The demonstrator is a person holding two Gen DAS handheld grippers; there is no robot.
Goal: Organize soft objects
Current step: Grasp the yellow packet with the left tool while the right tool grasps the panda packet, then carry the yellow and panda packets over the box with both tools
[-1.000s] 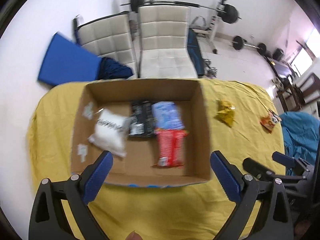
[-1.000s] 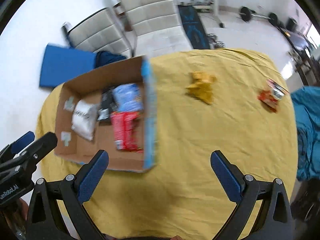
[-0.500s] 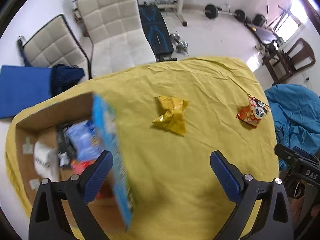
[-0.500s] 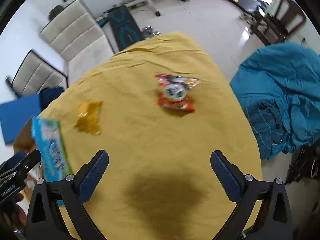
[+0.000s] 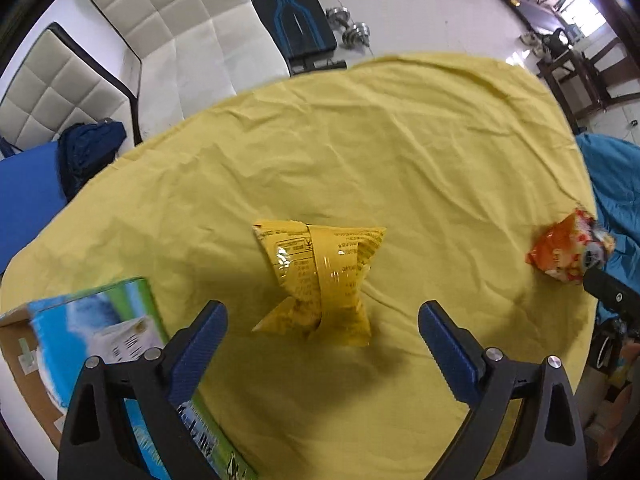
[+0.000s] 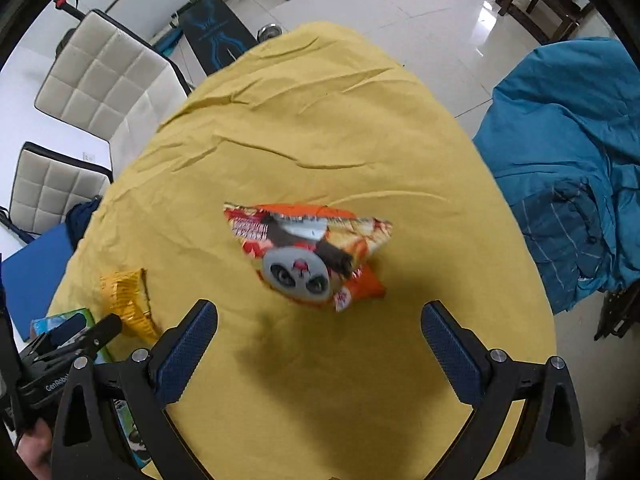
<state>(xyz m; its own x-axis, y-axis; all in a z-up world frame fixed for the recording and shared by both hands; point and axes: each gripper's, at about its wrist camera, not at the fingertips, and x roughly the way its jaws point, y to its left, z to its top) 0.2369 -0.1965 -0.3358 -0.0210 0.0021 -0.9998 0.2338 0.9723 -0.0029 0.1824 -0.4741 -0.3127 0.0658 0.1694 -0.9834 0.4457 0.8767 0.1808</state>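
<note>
A yellow snack bag (image 5: 320, 280) lies on the yellow tablecloth (image 5: 400, 152). My left gripper (image 5: 320, 344) is open and empty just above and before it, one finger on each side. An orange snack bag with a panda face (image 6: 308, 256) lies further right; it also shows in the left wrist view (image 5: 568, 248). My right gripper (image 6: 320, 340) is open and empty just before it. The yellow bag shows at the left of the right wrist view (image 6: 124, 304). The cardboard box (image 5: 24, 364) with a blue-green printed side (image 5: 100, 332) stands at the left.
Two white padded chairs (image 5: 168, 24) stand behind the table. A blue mat (image 5: 24, 188) and dark cloth (image 5: 88, 152) lie at the left. A teal blanket (image 6: 568, 152) is heaped to the right of the table. Weights and a bench (image 5: 292, 12) are on the floor.
Both grippers swung right, away from the box, and came down closer to the table. The left now faces the yellow bag, the right the orange panda bag. Both stayed open.
</note>
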